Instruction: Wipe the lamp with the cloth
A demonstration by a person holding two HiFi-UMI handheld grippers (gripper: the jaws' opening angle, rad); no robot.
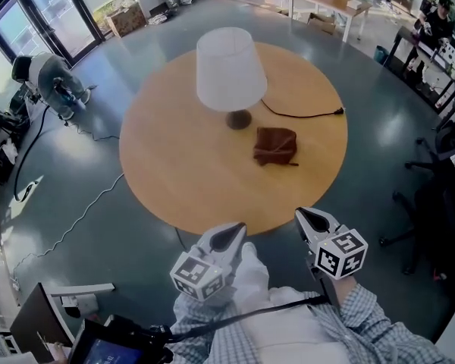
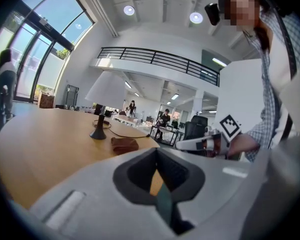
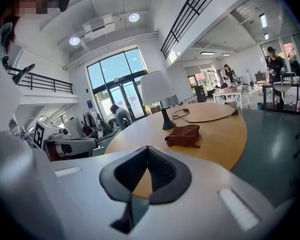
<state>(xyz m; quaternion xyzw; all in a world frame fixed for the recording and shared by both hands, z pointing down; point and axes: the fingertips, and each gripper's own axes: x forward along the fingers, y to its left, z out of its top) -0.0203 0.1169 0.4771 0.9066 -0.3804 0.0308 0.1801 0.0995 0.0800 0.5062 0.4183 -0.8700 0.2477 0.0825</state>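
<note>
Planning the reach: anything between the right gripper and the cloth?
Only bare tabletop between the right gripper and the brown cloth; head view and right gripper view both show it.

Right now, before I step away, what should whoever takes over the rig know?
Left gripper: shut, empty, short of the table's near edge.
Right gripper: shut, empty, likewise off the table.
Cloth: crumpled on the table, near right of the lamp base, untouched.
Lamp: upright near the table's middle, cord trailing right.
Done: nothing. Left: pick up cloth, wipe lamp.

A brown cloth (image 1: 275, 145) lies beside the lamp (image 1: 227, 70) on the table (image 1: 174, 165).
</note>
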